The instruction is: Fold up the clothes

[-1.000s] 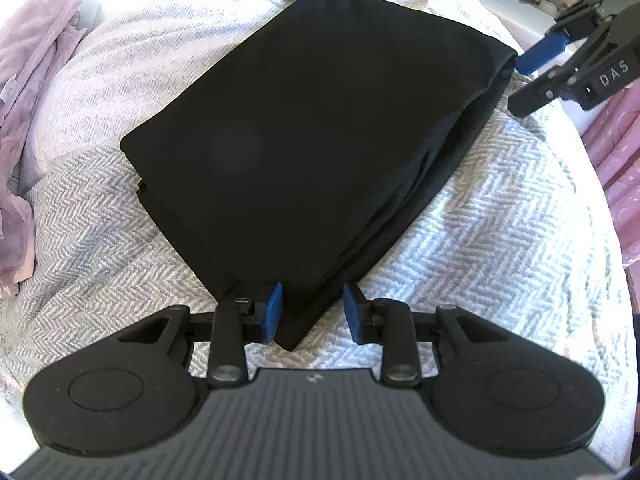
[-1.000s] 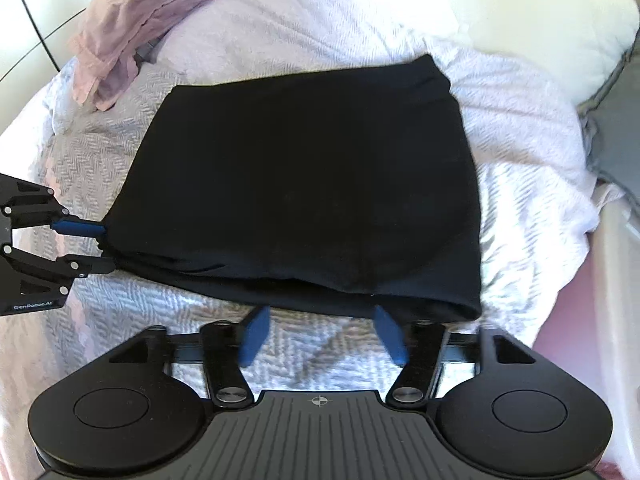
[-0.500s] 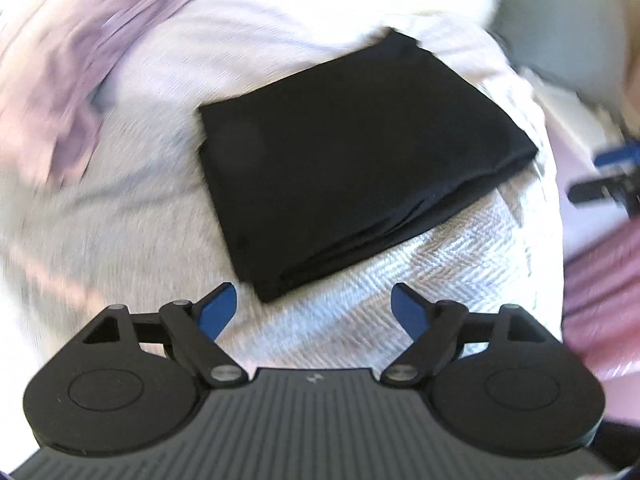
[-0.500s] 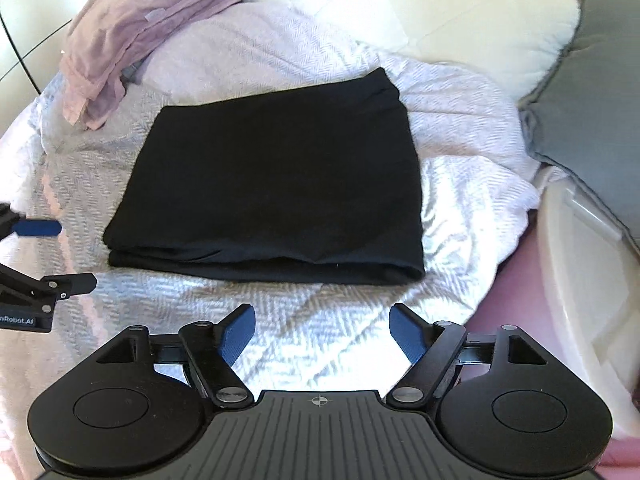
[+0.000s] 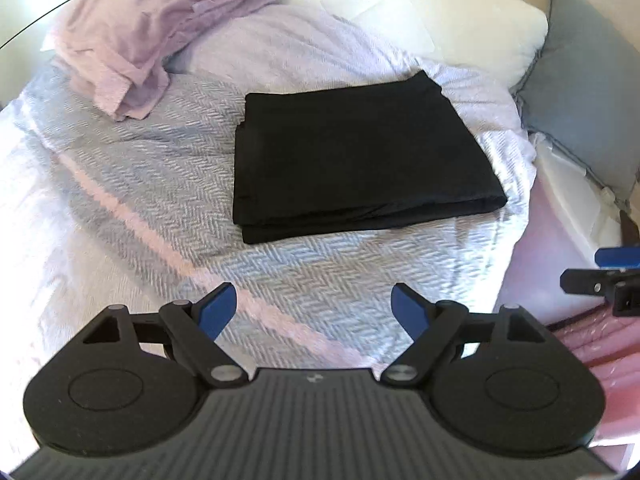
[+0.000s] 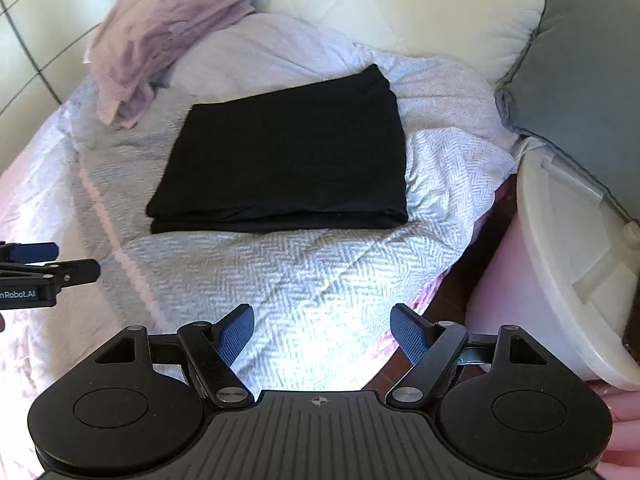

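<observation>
A black garment (image 5: 356, 160) (image 6: 292, 156) lies folded in a neat rectangle on the pale herringbone blanket (image 5: 168, 184) (image 6: 304, 272). My left gripper (image 5: 314, 308) hovers open well in front of it, nothing between its blue pads. My right gripper (image 6: 322, 334) is also open and empty, held back over the blanket's near edge. In the left wrist view the right gripper's fingers (image 5: 600, 268) show at the right edge. In the right wrist view the left gripper's fingers (image 6: 52, 264) show at the left edge.
A crumpled lilac garment (image 5: 160, 28) (image 6: 168, 36) lies piled at the back left. A white pillow (image 5: 432, 12) and a grey cushion (image 5: 588, 80) stand behind. A white plastic bin (image 6: 572, 264) stands to the right of the bed.
My left gripper has let go of the black garment's corner and opened. Both grippers have pulled back from the folded garment, which now lies farther away in both views.
</observation>
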`<control>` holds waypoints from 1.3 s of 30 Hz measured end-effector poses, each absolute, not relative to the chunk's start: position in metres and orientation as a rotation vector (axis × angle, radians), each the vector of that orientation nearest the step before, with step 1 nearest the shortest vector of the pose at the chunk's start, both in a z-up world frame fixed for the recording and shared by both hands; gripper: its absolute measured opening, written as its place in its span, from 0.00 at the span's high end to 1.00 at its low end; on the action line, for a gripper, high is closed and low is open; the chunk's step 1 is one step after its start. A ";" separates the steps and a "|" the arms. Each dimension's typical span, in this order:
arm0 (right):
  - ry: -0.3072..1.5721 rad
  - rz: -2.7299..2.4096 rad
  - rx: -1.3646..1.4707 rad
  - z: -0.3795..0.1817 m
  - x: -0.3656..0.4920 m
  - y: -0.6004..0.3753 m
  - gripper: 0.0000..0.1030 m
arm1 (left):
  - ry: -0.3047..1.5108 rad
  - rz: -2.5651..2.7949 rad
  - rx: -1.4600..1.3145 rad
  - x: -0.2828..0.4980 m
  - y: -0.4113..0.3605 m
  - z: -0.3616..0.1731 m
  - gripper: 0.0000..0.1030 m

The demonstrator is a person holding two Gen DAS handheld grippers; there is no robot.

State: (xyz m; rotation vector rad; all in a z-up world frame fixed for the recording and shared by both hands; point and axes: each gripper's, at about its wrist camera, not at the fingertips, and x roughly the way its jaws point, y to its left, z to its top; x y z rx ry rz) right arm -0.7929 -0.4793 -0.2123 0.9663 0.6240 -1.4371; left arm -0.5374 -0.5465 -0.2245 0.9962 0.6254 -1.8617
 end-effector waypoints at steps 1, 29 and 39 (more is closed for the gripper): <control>0.620 -1.434 0.958 -0.209 -0.794 -0.474 0.24 | 0.629 -1.853 0.985 -0.538 -0.540 -0.221 0.21; 0.613 -1.543 0.956 -0.145 -0.754 -0.447 0.24 | 0.522 -1.957 1.021 -0.524 -0.520 -0.178 0.21; 0.646 -1.524 0.858 -0.126 -0.717 -0.448 0.24 | 0.532 -1.943 0.946 -0.507 -0.513 -0.159 0.21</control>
